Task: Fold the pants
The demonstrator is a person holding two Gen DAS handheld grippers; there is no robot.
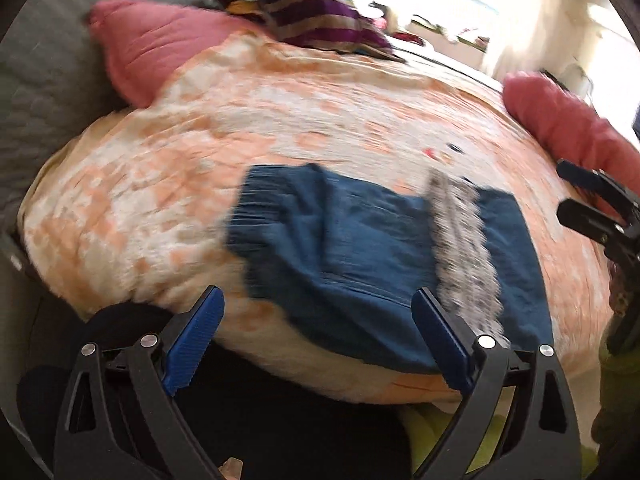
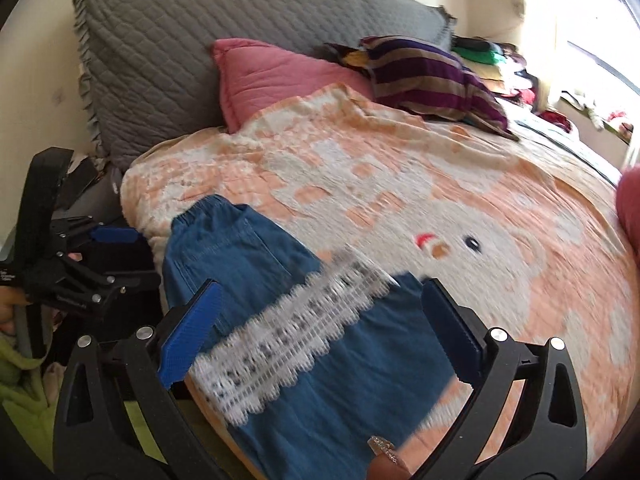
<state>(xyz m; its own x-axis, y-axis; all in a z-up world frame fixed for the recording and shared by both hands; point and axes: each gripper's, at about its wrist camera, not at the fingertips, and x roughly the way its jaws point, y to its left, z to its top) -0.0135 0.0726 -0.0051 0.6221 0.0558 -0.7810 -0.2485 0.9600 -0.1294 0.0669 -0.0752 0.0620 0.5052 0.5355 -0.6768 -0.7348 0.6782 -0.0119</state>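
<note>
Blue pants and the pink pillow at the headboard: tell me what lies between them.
Only bare peach-and-white blanket lies between the blue pants and the pink pillow; nothing else rests there. The right wrist view shows it best.

**A:** So where are your cams looking from?

**B:** Both ride my grippers, tilted down over the near edge of the bed (image 1: 360, 92). My left one hangs close above the blue pants (image 1: 340, 248), facing across toward the window. My right one faces the grey headboard (image 2: 240, 28).

**A:** Any overlap?

**B:** Yep, the pants, the peach blanket (image 2: 400, 168) and the striped cushion (image 2: 432, 76) show in both.
</note>
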